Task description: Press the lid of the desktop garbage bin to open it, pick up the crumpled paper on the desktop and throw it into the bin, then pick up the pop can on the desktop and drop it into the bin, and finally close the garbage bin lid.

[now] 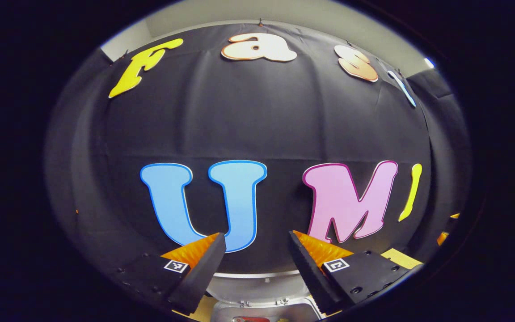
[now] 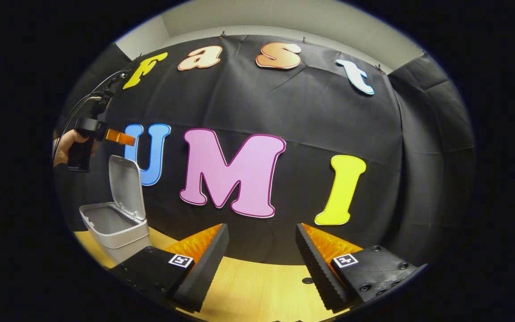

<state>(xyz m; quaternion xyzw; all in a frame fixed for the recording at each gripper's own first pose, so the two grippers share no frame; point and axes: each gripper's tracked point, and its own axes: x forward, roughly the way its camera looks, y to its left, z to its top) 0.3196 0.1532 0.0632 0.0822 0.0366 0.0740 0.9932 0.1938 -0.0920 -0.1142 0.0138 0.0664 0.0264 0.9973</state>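
Right gripper (image 2: 262, 232): jaws spread apart, nothing between them, held above the light wooden tabletop (image 2: 257, 290). Left gripper (image 1: 256, 239): jaws likewise parted and empty, directly over the garbage bin (image 1: 257, 293). In the right gripper view the bin stands upright at the table's far left by the black cloth wall (image 2: 311, 116), lid (image 2: 127, 188) hinged up, near vertical, mouth facing upward. A hand (image 2: 63, 150) holds the left gripper above it.

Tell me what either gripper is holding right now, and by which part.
Nothing is held. The left gripper and the right gripper both have their fingers spread with nothing between them. The bin's lid stands open.
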